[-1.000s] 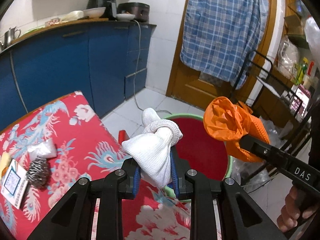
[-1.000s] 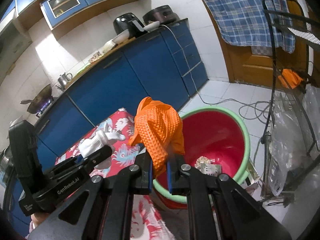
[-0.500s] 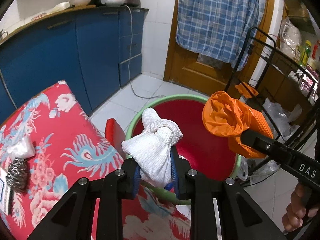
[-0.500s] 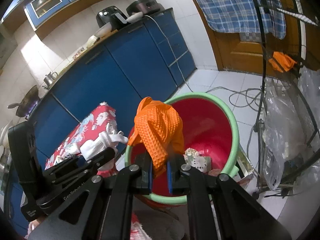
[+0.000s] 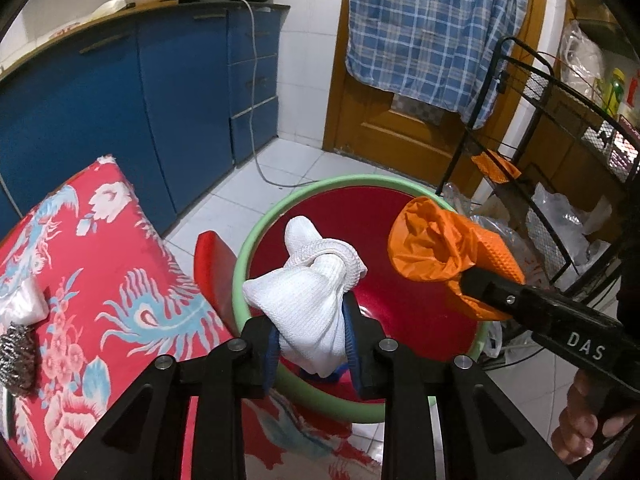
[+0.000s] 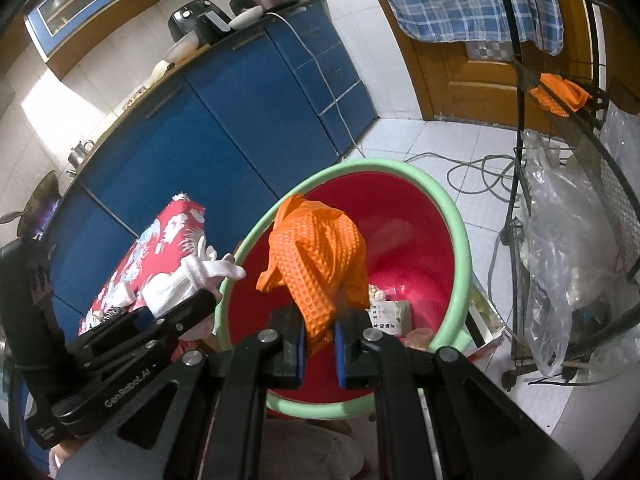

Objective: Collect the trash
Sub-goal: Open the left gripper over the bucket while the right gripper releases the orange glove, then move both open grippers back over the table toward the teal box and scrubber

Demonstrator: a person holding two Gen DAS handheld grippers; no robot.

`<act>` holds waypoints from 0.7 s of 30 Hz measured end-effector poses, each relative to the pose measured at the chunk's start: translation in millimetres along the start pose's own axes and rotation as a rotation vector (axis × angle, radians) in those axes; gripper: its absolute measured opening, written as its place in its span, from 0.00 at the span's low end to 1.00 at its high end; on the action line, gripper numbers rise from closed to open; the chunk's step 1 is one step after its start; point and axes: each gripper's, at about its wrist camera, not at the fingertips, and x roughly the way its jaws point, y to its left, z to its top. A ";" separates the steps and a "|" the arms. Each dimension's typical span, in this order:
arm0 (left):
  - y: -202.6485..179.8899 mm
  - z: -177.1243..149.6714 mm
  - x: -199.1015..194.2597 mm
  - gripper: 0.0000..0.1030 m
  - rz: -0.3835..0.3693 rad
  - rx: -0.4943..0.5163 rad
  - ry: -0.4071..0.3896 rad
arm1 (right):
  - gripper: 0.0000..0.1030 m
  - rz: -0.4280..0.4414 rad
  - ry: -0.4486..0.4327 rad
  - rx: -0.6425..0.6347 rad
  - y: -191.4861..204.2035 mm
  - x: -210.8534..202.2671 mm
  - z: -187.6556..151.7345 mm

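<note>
From the left wrist view, the left claw [image 5: 312,346] has a white glove [image 5: 308,300] between its blue pads; its jaws are opening, though the glove still sits wedged between them. The glove hangs over the near rim of a red bucket [image 5: 400,280] with a green rim that stands on the tiled floor. To the right, the right claw [image 5: 466,284] pinches an orange glove [image 5: 436,248] above the bucket's right side, and a hand [image 5: 576,424] grips its handle at the lower right. On the left lies a red flowered cloth [image 5: 100,264] over the worktop, with a steel scourer [image 5: 16,356] and a white plastic wrapper [image 5: 22,304] on it. A red flat piece [image 5: 214,268] stands between cloth and bucket. Behind are blue cabinets [image 5: 120,112], a wooden door with a checked cloth [image 5: 432,28] and a black wire rack [image 5: 560,128].

From the right wrist view, the right claw [image 6: 320,342] is closed on the orange glove [image 6: 316,256], held over the bucket [image 6: 404,248], where paper scraps [image 6: 390,314] lie at the bottom. The left claw [image 6: 188,306] with the white glove [image 6: 192,280] sits at the bucket's left rim. Plastic bags [image 6: 568,248] and cables [image 6: 476,176] crowd the floor to the right.
</note>
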 end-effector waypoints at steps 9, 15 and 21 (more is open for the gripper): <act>3.7 0.2 2.2 0.49 0.014 -0.018 0.002 | 0.34 0.000 0.036 0.056 -10.8 11.5 -1.2; 7.8 -0.6 -4.9 0.49 0.017 -0.031 -0.010 | 0.41 0.002 0.019 0.055 -9.5 4.5 0.1; 16.9 -3.6 -18.1 0.49 0.020 -0.056 -0.027 | 0.42 0.007 0.002 0.046 -2.9 -3.5 0.9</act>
